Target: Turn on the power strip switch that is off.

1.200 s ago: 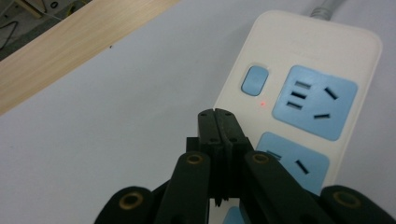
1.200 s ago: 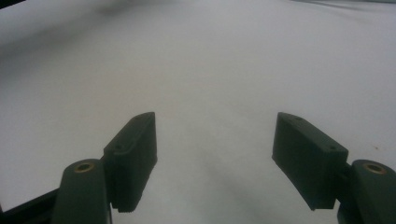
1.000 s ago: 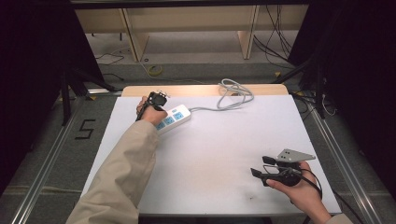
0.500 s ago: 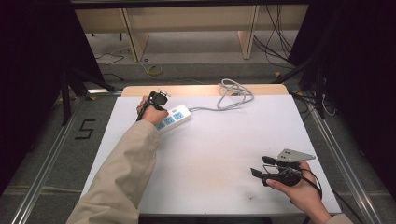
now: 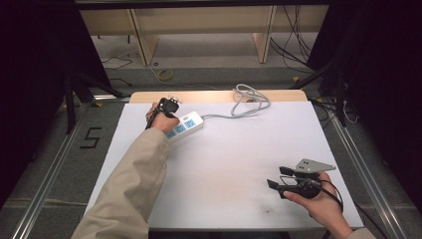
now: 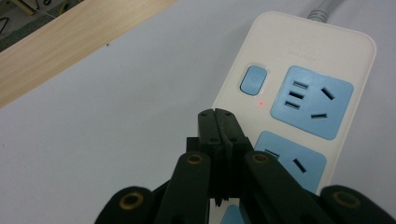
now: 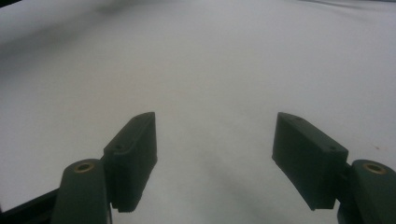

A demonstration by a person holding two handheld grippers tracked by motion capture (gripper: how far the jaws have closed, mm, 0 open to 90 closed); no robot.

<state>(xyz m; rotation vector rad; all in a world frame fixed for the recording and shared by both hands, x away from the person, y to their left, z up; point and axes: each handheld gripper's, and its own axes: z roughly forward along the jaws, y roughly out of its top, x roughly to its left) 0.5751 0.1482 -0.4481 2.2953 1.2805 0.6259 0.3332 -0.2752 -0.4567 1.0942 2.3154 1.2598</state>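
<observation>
Power strip [image 6: 299, 93] lies far left on the table [image 5: 239, 164]. Left gripper [image 6: 217, 122], jaws together, hovers beside its switch [image 6: 253, 80]; press squarely. Right gripper [image 7: 215, 154], jaws apart, idles near right.

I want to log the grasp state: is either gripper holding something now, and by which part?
Nothing is held. The left gripper has its jaws shut together, empty, over the power strip. The right gripper has its jaws open above the bare table.

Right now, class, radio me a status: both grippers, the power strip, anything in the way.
Left gripper shut, tips over the power strip near its blue switch. Right gripper open, idle over bare table. Strip's cord coiled beyond; nothing obstructing.
</observation>
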